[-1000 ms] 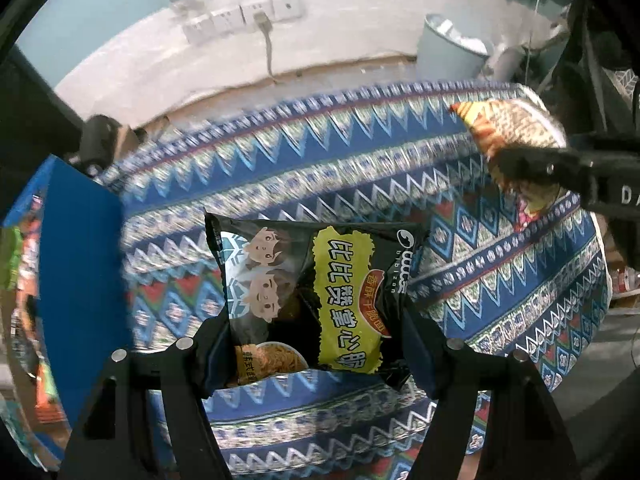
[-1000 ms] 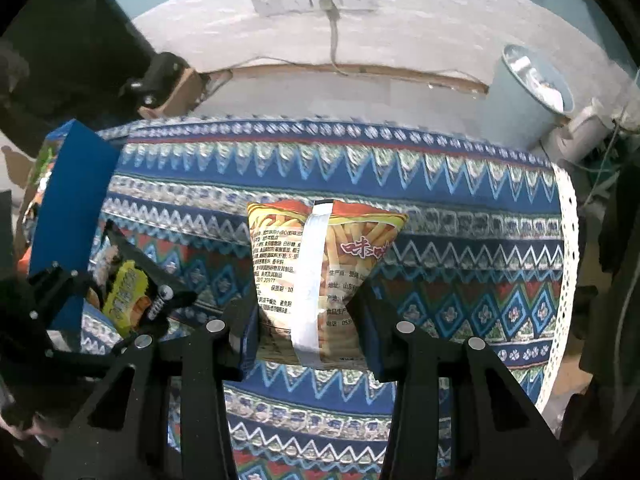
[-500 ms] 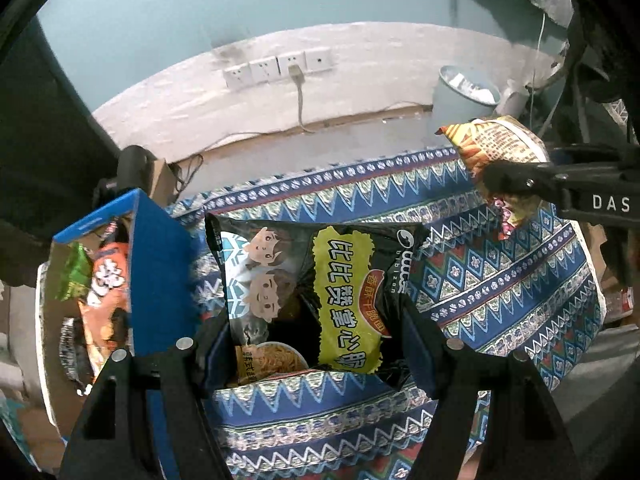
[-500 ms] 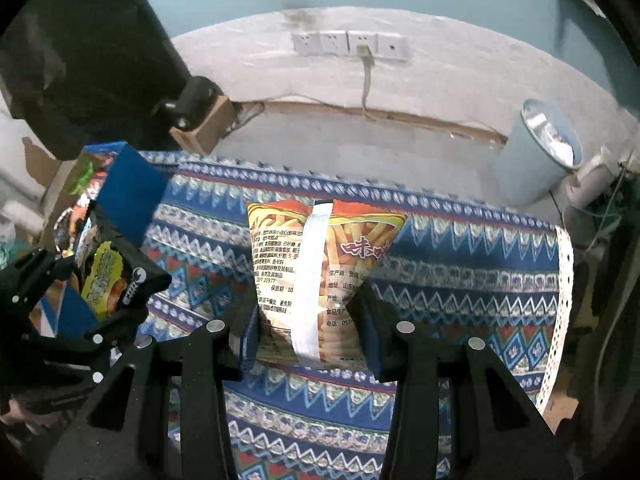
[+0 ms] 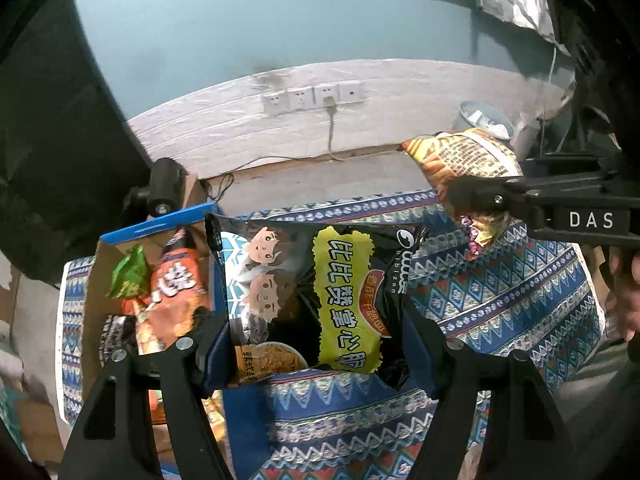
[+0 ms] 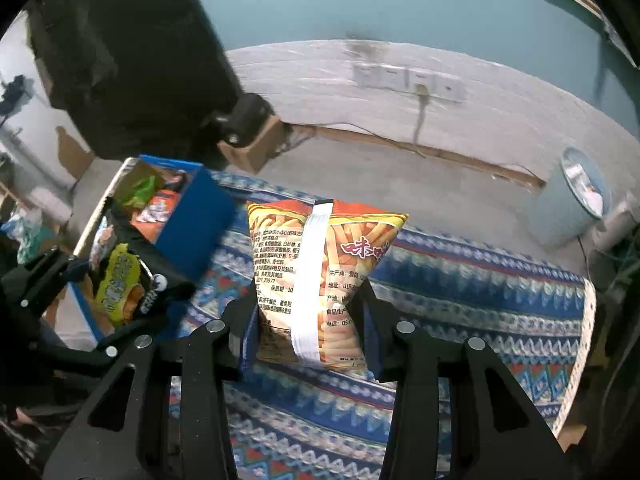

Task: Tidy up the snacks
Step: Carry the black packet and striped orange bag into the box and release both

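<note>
Both grippers have risen since the earlier frame, bringing one blue box [image 5: 160,224] of snacks into view. Left gripper [image 5: 316,344] clamps one black packet [image 5: 304,292]; right gripper [image 6: 308,320] clamps one orange packet [image 6: 320,264] above the patterned bench [image 6: 480,304].

Ahead of my tongs: teal wall [image 5: 280,20] over a whitewashed band, socket row [image 5: 312,98] with one cord plugged. Bare concrete floor [image 6: 400,172]. Pale bin [image 6: 572,196] far right.

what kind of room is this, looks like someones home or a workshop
Most likely a plain room in a home, roughly finished. A table under a patterned cloth stands by a teal wall with a row of wall sockets, one with a cord plugged in, and a pale waste bin sits on the bare floor.
</note>
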